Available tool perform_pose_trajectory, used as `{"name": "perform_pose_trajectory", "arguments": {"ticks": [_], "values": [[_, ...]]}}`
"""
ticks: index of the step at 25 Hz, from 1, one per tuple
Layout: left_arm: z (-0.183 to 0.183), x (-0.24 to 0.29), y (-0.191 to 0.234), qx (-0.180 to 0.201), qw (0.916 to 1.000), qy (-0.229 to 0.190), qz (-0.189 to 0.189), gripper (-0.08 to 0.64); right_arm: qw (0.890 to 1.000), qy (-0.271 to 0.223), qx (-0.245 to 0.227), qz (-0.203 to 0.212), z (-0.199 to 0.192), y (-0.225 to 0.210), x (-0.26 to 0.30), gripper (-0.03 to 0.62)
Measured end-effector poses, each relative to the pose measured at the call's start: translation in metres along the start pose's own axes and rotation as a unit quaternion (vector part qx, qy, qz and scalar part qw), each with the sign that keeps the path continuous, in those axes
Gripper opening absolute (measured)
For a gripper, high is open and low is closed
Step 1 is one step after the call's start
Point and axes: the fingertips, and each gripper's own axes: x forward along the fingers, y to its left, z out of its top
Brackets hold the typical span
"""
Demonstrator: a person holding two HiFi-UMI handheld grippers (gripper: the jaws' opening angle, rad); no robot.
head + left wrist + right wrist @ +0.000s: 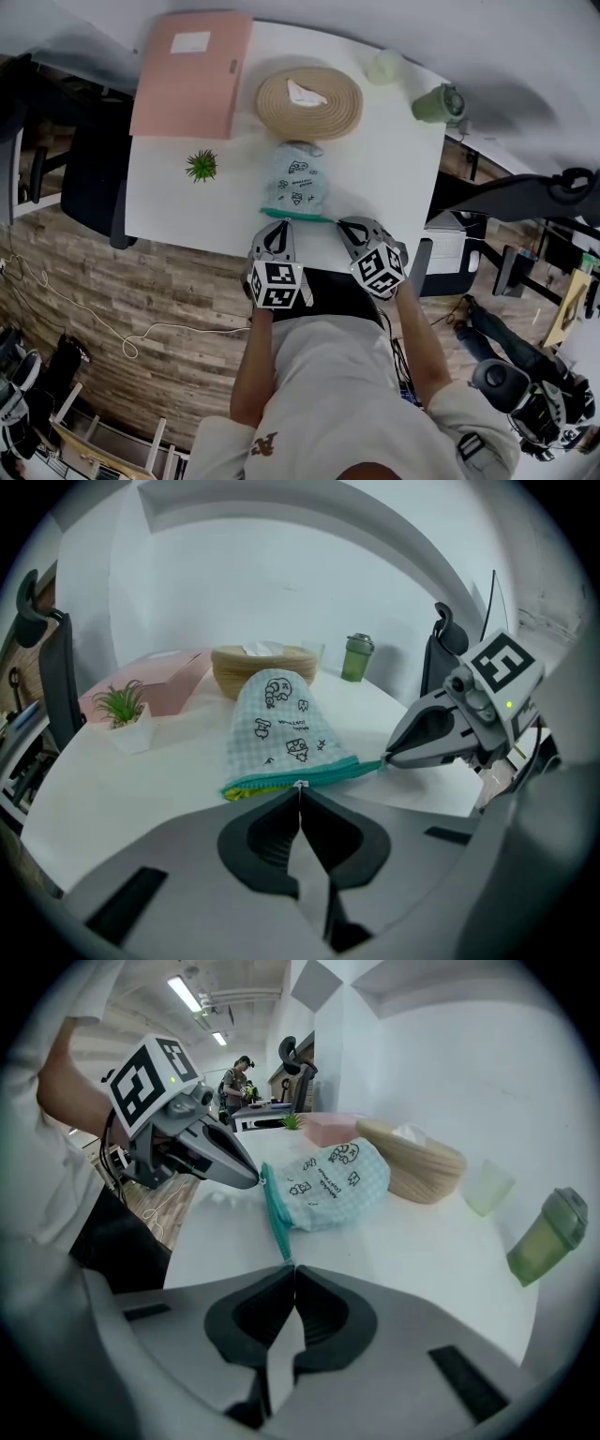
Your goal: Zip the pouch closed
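Observation:
A pale blue checked pouch (296, 180) with cartoon prints lies on the white table (394, 187), its teal zipper edge (298, 217) facing me. In the left gripper view my left gripper (300, 788) is shut on the small silver zipper pull (300, 784); a bit of yellow lining (234, 794) shows left of it. My right gripper (292, 1266) is shut on the teal tab at the zipper's right end (281, 1246). In the head view the left gripper (274, 223) and right gripper (343, 225) sit at the two ends of the zipper edge.
Behind the pouch stands a woven basket (309, 101) with tissue in it. A pink folder (192, 73) and a small potted plant (202, 166) are at the left. A green tumbler (437, 103) and a pale cup (384, 66) are at the right. A black chair (89, 178) stands beside the table.

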Motion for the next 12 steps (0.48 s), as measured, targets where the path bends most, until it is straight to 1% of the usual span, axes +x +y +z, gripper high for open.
{"name": "perform_pose_trajectory", "arguments": {"ticks": [4,12], "values": [[0.000,-0.001,0.004,0.005,1.0000,0.000,-0.002,0.000,1.000,0.002,0.007,-0.006,-0.001,-0.002,0.001,0.003],[-0.003,-0.005,0.019,0.002,1.0000,0.003,0.004,0.000,1.000,0.010,0.015,-0.014,-0.002,-0.003,0.001,0.003]]}}
